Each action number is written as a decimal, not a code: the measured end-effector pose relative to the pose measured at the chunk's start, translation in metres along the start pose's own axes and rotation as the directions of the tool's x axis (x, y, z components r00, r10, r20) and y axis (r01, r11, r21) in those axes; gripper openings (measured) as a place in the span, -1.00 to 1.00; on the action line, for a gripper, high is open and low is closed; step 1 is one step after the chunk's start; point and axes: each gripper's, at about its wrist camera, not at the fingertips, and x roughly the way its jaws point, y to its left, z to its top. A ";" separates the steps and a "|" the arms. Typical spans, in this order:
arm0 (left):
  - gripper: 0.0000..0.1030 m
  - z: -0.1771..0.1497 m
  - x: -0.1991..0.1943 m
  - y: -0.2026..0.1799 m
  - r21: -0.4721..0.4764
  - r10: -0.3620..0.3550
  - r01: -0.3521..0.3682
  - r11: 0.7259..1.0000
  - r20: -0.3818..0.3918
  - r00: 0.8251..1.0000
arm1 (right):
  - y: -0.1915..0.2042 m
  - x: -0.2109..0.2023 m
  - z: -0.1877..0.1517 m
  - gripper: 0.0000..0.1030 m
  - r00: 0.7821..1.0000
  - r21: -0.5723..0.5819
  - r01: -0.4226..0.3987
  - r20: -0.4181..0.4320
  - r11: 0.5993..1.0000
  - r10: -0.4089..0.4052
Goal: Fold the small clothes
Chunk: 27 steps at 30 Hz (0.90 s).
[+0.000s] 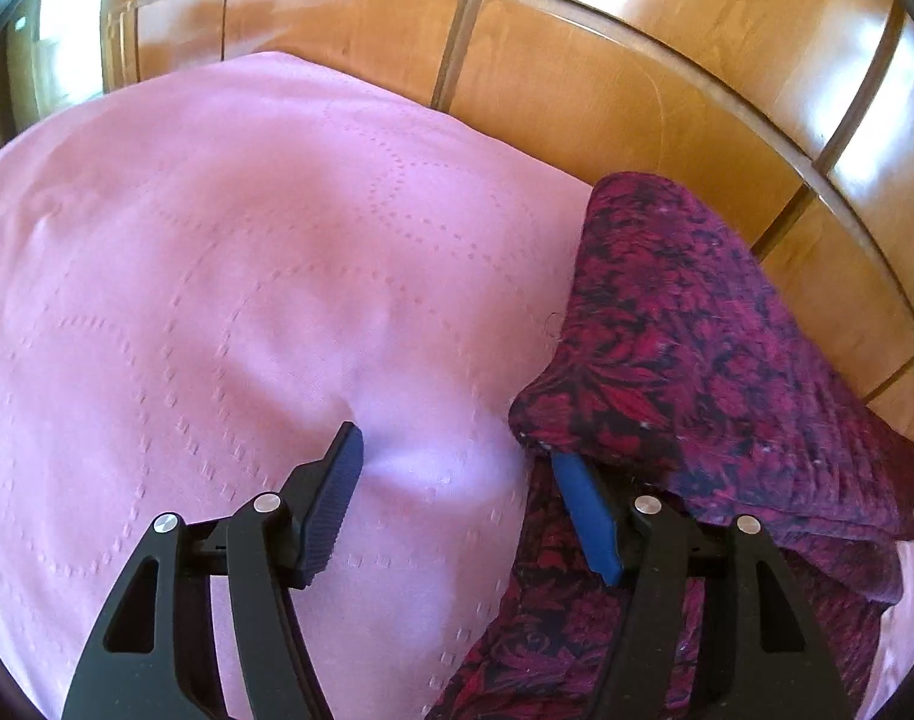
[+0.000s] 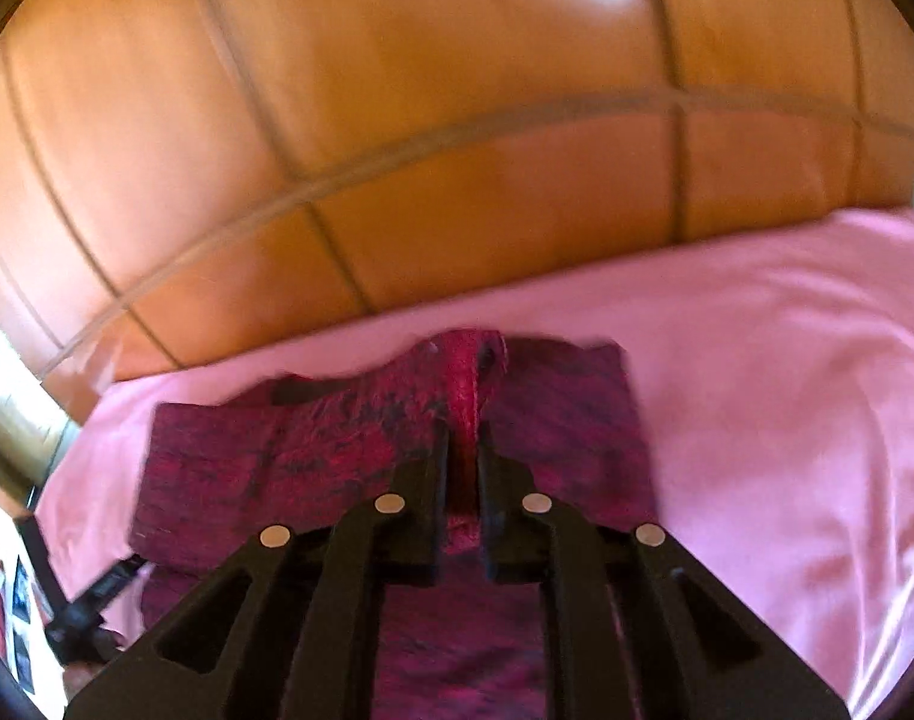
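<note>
A dark red flower-patterned garment (image 1: pixel 685 324) lies on the pink bedspread (image 1: pixel 217 252), at the right of the left wrist view, with one part raised in a fold. My left gripper (image 1: pixel 454 450) stands open over the bedspread at the garment's left edge. Its right fingertip (image 1: pixel 568 480) is tucked under the raised fold, and its left fingertip (image 1: pixel 346 450) presses on the pink cloth. In the right wrist view my right gripper (image 2: pixel 463 438) is shut on a pinched ridge of the same garment (image 2: pixel 247 468), which spreads out to both sides of the fingers. That view is blurred.
A glossy panelled wooden board (image 1: pixel 607 90) rises right behind the bed and fills the top of both views (image 2: pixel 457 120). Bare pink bedspread (image 2: pixel 787 420) stretches to the right of the garment. A dark object (image 2: pixel 91 612) shows at the bed's lower left edge.
</note>
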 end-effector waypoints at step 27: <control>0.16 0.106 0.055 0.019 -0.276 -0.546 0.493 0.825 -0.161 0.822 | -0.035 0.035 -0.032 -0.90 0.998 0.064 -0.039 -0.047 0.997 0.042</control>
